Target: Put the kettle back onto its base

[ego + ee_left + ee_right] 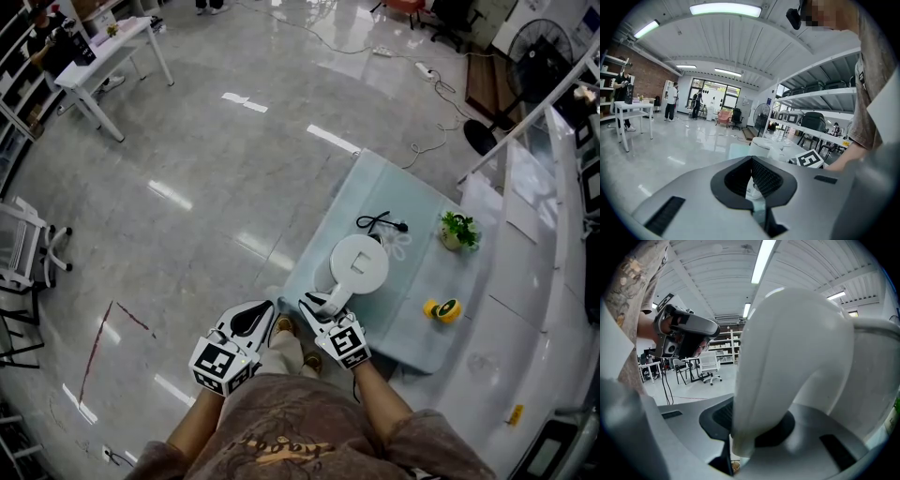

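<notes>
Right gripper (pixel 320 305) on kettle (pixel 360 262) handle

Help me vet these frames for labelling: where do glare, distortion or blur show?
Head view: bright reflections streak the glossy floor; straight lines bend near the edges. Left gripper view: strong fisheye, black corners, background sharp. Right gripper view: the kettle sits so close it fills the frame, slightly soft.

Both forearms enter from bottom centre of head view, side by side. Left gripper (pixel 254 318), lower centre-left: jaws together, nothing between, tips pitched slightly down. Right gripper (pixel 318 305), just right of it: jaws clamped on kettle handle (pixel 787 380).
</notes>
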